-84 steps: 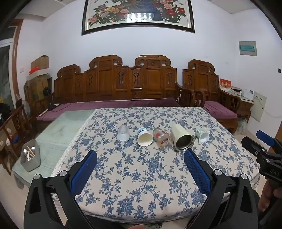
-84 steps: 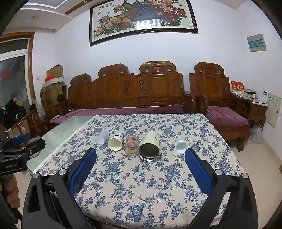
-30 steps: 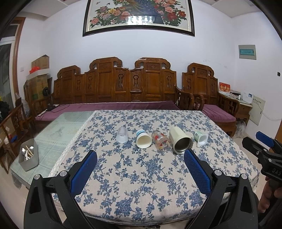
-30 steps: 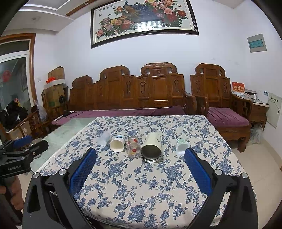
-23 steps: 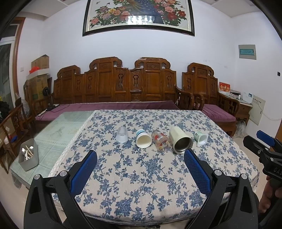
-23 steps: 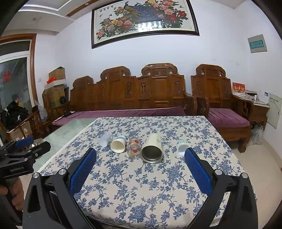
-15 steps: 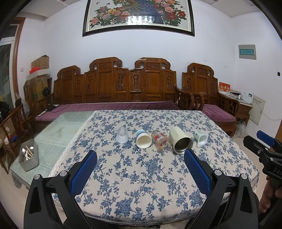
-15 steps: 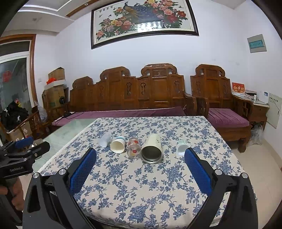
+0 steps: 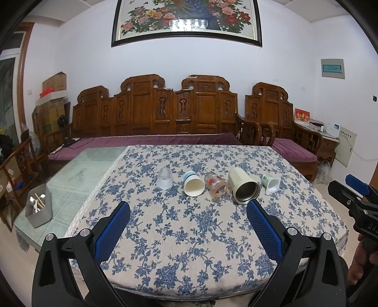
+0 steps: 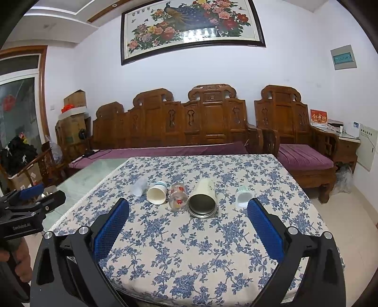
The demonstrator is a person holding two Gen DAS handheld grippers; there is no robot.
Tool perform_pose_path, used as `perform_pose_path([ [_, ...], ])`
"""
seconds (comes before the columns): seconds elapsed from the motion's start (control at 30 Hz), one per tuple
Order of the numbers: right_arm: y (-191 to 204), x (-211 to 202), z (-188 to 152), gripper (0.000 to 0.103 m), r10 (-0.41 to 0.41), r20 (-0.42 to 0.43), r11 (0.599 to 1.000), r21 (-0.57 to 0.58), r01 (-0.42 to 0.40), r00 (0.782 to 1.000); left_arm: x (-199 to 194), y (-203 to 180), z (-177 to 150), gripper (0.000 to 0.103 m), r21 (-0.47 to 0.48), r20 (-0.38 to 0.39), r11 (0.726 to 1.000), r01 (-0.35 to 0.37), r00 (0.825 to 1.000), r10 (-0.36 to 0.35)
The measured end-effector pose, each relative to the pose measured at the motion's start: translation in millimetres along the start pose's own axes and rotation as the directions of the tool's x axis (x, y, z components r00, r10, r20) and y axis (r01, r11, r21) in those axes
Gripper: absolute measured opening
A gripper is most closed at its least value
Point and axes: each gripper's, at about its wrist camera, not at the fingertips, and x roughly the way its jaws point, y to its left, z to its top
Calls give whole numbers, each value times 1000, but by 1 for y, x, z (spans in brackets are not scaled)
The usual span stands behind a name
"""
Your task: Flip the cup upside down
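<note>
Home living room, carved wooden sofa [image 9: 179,113], floral painting [image 9: 186,19], tablecloth-covered table [image 9: 189,231]

Tablecloth [image 9: 189,236] blue floral on cream; tumbler [image 9: 243,187] cream; gripper pads [image 9: 113,228] blue

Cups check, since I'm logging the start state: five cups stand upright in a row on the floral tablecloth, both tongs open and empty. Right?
Not upright: the cups lie on their sides, mouths toward the camera, clearest in the right wrist view. The rest holds: a row of five on the floral tablecloth, both tongs open and empty.
</note>
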Motion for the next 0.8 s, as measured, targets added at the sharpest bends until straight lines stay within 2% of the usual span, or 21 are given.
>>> perform_pose_path([
  [0.13, -2, 3, -2, 101, -1, -8, 1000, 3, 1, 1000, 6, 0, -4, 95, 1, -10, 1000, 0, 1000, 0],
  [0.3, -10, 17, -5, 101, 4, -30, 1000, 6, -4, 1000, 22, -1, -9, 95, 12, -58, 1000, 5, 998, -5],
  [0.8, -38, 111, 2, 97, -20, -144, 999, -33, 16, 989, 98, 3, -14, 95, 40, -190, 999, 12, 982, -4],
])
